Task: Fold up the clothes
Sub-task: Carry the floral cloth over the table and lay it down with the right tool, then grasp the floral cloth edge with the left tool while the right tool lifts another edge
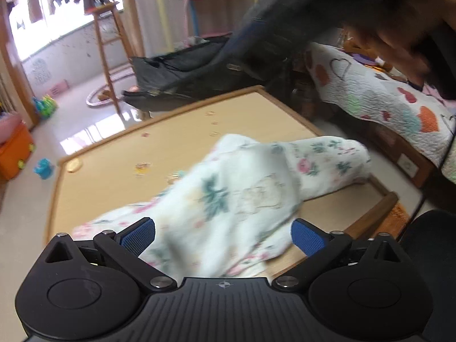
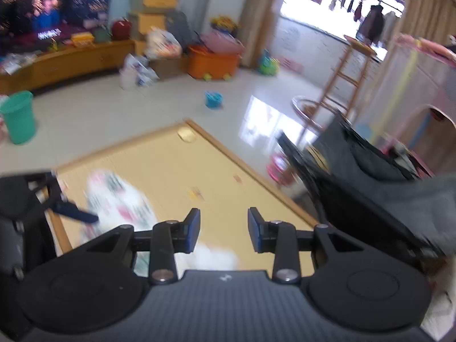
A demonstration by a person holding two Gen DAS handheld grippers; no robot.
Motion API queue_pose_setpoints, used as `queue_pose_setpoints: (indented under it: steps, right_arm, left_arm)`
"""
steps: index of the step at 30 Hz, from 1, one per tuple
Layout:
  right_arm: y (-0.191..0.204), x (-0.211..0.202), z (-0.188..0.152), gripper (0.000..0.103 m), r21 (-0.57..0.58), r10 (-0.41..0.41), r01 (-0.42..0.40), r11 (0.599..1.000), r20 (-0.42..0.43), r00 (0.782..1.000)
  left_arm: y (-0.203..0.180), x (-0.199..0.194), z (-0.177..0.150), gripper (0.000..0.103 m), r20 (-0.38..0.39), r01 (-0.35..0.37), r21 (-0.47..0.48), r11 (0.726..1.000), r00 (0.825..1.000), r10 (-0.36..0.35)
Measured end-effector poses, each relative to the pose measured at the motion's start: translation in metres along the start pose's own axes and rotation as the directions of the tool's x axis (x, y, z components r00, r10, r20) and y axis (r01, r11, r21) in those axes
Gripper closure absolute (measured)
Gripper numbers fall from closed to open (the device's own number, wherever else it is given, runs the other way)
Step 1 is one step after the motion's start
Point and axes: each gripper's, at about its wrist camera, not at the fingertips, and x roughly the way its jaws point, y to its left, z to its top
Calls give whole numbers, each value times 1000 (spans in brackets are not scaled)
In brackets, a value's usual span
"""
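the left gripper (image 1: pixel 223 235) has its blue-padded fingers (image 1: pixel 138 235) spread wide, and the floral garment (image 1: pixel 228 193) lies bunched between them; the cloth is blurred, and the pads seem to stand clear of it rather than pinch it. the garment, white with green leaves and pink flowers, sprawls over the tan worktop (image 1: pixel 176 131) from about 7 o'clock to 3 o'clock in the left wrist view, one end draping toward the worktop's far edge.

the right gripper (image 2: pixel 223 229) holds its fingers (image 2: pixel 192 229) partly apart with nothing between them, only bare worktop (image 2: pixel 216 171) beyond. at 9 o'clock in that view the garment (image 2: pixel 119 199) shows again, the left gripper (image 2: pixel 74 211) beside it.

at 11 o'clock a screen (image 2: pixel 51 5) carries a white caption, too blurred to read. small stickers (image 2: pixel 196 193) dot the worktop, their print illegible.
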Motion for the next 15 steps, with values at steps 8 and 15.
queue_pose_setpoints:
  steps: [8,15]
  right_arm:
    - [-21,-19,-65,68,76,-60,61,995,-17,998]
    - [-23,-27,-81,68,147,-44,40,988,26,999]
  left_arm:
    - [-26,29,11,23,-31,61,-80,995,997,-64]
    - [-30,63,20,49,-107,9,-172,985,994,-27]
